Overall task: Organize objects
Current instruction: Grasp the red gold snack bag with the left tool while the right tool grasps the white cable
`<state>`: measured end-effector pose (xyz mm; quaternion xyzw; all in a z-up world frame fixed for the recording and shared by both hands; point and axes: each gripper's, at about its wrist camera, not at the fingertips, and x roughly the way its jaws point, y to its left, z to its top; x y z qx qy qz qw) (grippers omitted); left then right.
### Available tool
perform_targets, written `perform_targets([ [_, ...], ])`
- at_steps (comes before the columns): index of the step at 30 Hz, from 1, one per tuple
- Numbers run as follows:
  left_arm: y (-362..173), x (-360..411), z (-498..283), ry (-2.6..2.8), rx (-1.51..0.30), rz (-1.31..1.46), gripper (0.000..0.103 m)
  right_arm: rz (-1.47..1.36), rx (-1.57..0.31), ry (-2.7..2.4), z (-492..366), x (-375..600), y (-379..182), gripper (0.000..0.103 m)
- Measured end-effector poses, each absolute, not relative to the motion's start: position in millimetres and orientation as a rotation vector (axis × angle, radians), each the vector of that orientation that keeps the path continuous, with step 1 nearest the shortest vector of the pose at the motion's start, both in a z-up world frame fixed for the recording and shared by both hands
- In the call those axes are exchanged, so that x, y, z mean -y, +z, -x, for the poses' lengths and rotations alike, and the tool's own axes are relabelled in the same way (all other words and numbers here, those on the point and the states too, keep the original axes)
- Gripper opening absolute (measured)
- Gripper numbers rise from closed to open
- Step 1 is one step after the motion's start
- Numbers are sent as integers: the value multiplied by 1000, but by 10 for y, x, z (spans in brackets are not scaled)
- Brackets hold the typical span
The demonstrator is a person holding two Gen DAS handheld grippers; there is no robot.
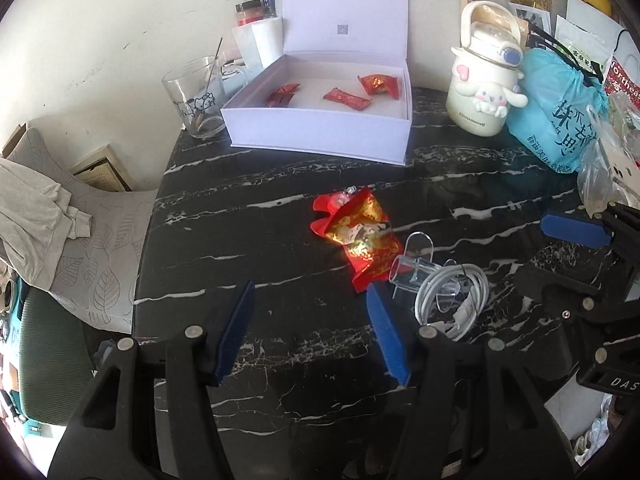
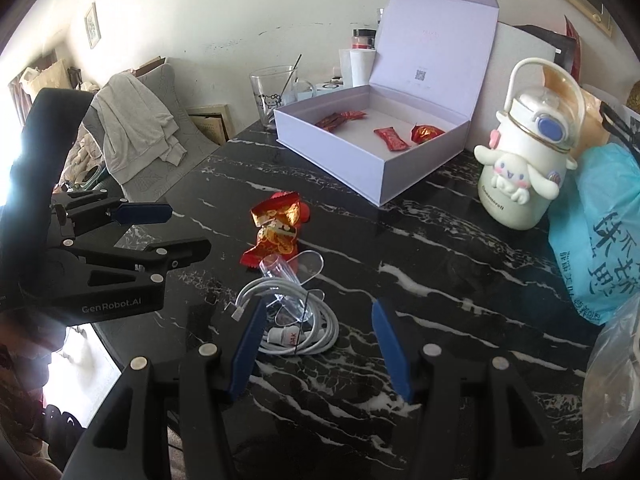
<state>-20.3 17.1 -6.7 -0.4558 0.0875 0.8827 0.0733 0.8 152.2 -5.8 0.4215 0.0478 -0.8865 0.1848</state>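
A red and gold snack packet [image 1: 358, 236] lies in the middle of the black marble table [image 1: 260, 216]; it also shows in the right wrist view [image 2: 276, 228]. Beside it lie a clear plastic stand [image 1: 416, 268] and a coiled white cable [image 1: 456, 300], also seen from the right wrist [image 2: 296, 324]. An open lilac box [image 1: 320, 120] at the back holds several red candies [image 1: 346, 98]. My left gripper [image 1: 308, 300] is open and empty, just short of the packet. My right gripper [image 2: 316, 320] is open and empty over the cable.
A white cartoon bottle [image 1: 484, 80] and a blue plastic bag [image 1: 560, 120] stand at the right. A glass cup [image 1: 196, 96] with a stick sits left of the box. Jars and paper rolls [image 1: 260, 36] line the wall. A chair with cloth [image 1: 36, 220] is beside the table.
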Motion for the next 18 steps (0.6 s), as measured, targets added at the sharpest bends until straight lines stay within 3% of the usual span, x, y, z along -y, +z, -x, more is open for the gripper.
perform_targets([
  [18, -425, -62, 291, 2581, -212, 1464, 57, -1211, -156, -2353, 75, -1282, -434, 82],
])
